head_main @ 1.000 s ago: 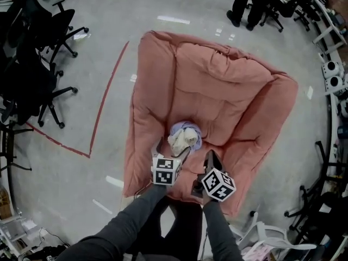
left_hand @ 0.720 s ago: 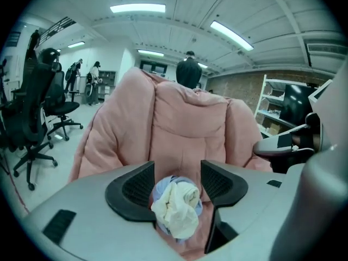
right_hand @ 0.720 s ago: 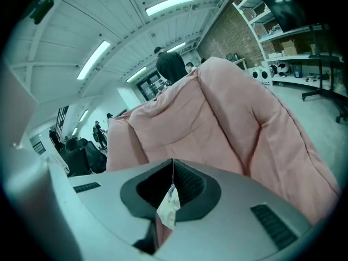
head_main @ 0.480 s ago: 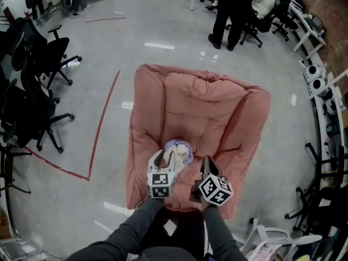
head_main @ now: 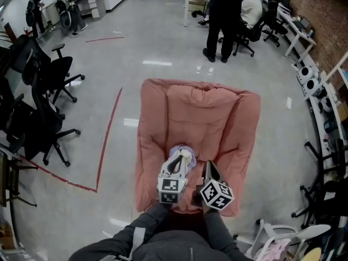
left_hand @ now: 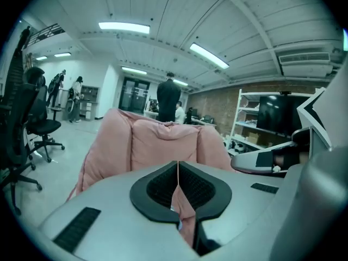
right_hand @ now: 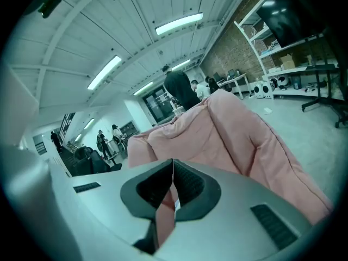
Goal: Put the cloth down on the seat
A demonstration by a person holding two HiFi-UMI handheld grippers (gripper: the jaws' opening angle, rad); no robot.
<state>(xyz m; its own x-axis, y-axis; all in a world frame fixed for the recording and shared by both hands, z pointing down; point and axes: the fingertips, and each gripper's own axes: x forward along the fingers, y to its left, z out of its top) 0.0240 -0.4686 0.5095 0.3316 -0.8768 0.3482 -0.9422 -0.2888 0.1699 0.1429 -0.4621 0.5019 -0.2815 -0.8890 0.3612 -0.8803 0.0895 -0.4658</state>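
The cloth (head_main: pixel 179 149), a small lavender and cream bundle, lies on the front of the pink cushioned seat (head_main: pixel 201 110). My left gripper (head_main: pixel 181 159) points at the bundle from just behind it. Its jaws are shut with nothing between them. In the left gripper view the left gripper (left_hand: pixel 178 168) faces the seat back (left_hand: pixel 157 143) and the cloth is hidden. My right gripper (head_main: pixel 207 164) hovers beside it to the right, over the seat's front edge. In the right gripper view the right gripper (right_hand: pixel 173 174) is shut and empty, with the pink seat (right_hand: pixel 234 132) beyond it.
Black office chairs (head_main: pixel 46 105) stand at the left, beyond a red tape line (head_main: pixel 109 126) on the grey floor. People (head_main: pixel 223 15) stand behind the seat. Desks and gear line the right wall, and a white chair (head_main: pixel 280 238) sits at the lower right.
The left gripper's jaws, open around the cloth a second ago, have shut empty and drawn back. The cloth stays on the seat. The head view has tilted up.
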